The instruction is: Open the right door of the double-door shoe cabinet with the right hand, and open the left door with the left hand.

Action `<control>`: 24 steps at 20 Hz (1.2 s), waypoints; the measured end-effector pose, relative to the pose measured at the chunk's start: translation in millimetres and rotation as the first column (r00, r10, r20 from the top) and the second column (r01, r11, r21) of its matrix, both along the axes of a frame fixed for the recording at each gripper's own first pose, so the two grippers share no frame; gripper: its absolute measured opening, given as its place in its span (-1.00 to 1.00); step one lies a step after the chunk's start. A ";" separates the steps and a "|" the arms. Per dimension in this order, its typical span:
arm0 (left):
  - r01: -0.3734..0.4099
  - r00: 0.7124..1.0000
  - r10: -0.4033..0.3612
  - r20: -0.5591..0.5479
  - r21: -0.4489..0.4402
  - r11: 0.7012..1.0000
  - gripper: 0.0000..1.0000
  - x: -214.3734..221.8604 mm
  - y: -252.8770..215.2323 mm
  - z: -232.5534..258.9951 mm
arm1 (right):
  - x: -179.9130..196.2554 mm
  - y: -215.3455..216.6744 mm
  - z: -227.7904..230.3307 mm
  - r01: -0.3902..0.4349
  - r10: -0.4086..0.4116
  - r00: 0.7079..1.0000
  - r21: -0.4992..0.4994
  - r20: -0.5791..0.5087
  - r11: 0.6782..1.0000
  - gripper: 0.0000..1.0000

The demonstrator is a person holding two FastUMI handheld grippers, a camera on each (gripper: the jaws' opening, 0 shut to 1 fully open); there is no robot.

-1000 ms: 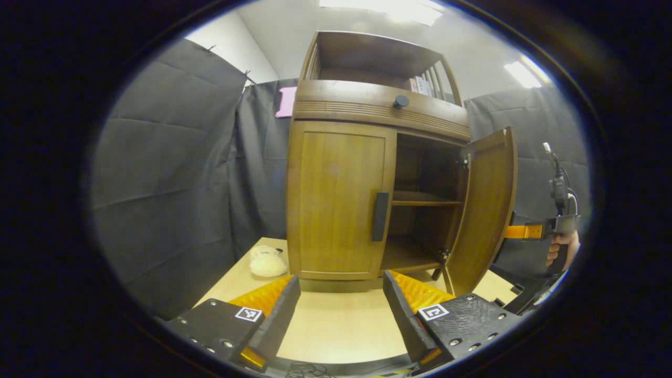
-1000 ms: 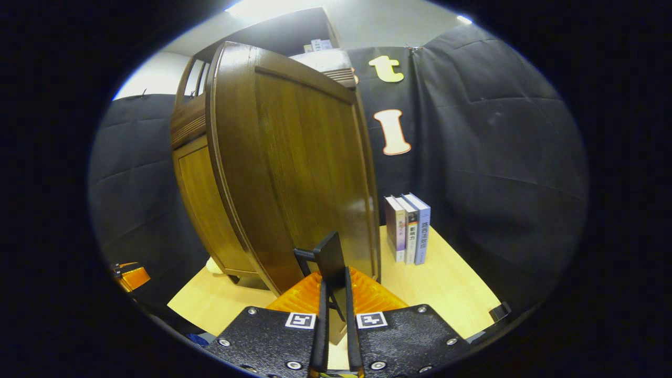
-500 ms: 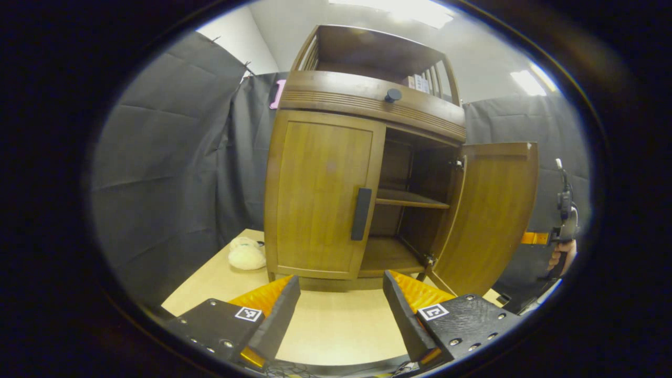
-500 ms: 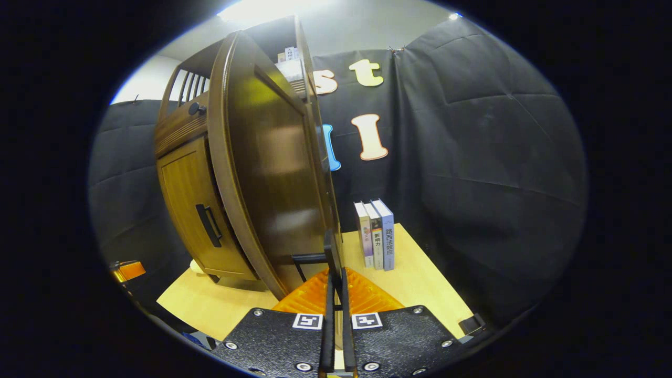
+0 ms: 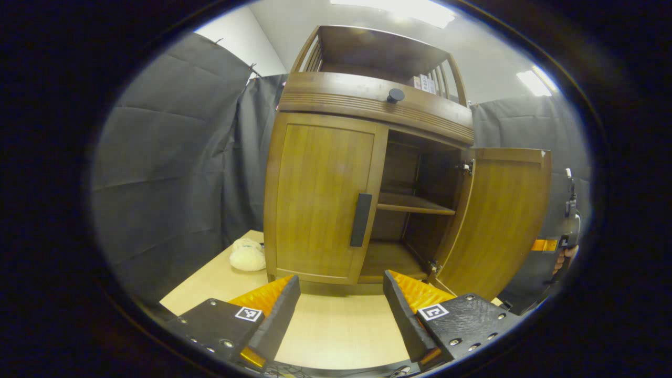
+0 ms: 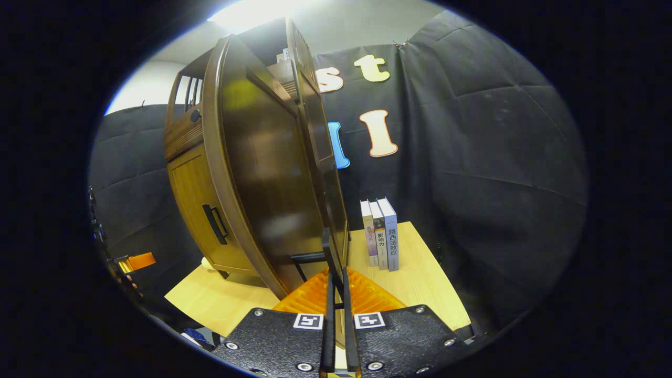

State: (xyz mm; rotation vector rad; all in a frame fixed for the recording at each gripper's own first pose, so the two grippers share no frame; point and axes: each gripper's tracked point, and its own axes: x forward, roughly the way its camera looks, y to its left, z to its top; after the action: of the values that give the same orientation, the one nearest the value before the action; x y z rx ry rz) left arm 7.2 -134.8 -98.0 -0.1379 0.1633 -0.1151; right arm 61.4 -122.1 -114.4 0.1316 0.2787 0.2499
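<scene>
On the tabletop [image 5: 336, 325], the cabinet [image 5: 367, 173] looks rigid; right jaws clench the right door's handle [image 6: 331, 257], left jaws released before the left handle [image 5: 360, 219].

A: The cabinet [image 5: 325, 194] was warm brown wood with a straight grain, its door handle [image 5: 360, 220] and drawer knob [image 5: 395, 95] black.

B: And the surface [image 5: 336, 325]?

A: Pale, light wood. A cream plush [image 5: 248, 256] lay on it. The books [image 6: 380, 234] had white, dark and lilac spines. Grey cloth [image 5: 173, 173] hung behind.
</scene>
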 end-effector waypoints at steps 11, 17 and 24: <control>0.090 0.995 -0.092 0.048 0.044 0.995 0.83 55.7 -33.2 11.3 | -69.6 -59.4 20.8 0.226 -0.223 0.973 -0.051 0.057 0.973 0.82; 0.078 0.994 -0.080 0.073 0.034 0.996 0.82 124.5 -34.7 18.2 | -96.4 -39.2 63.9 0.312 -0.308 0.938 -0.005 0.161 0.950 0.83; 0.097 0.994 -0.096 0.047 -0.008 0.995 0.94 203.7 -52.9 -2.4 | -110.7 -21.0 62.2 0.331 -0.326 0.936 -0.015 0.135 0.943 0.82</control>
State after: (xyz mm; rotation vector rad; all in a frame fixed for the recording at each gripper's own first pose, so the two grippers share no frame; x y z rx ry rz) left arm 210.9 -187.8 -100.4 -0.1376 0.1226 -0.2153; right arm -49.2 -143.0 -52.2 0.1219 0.1270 -0.0802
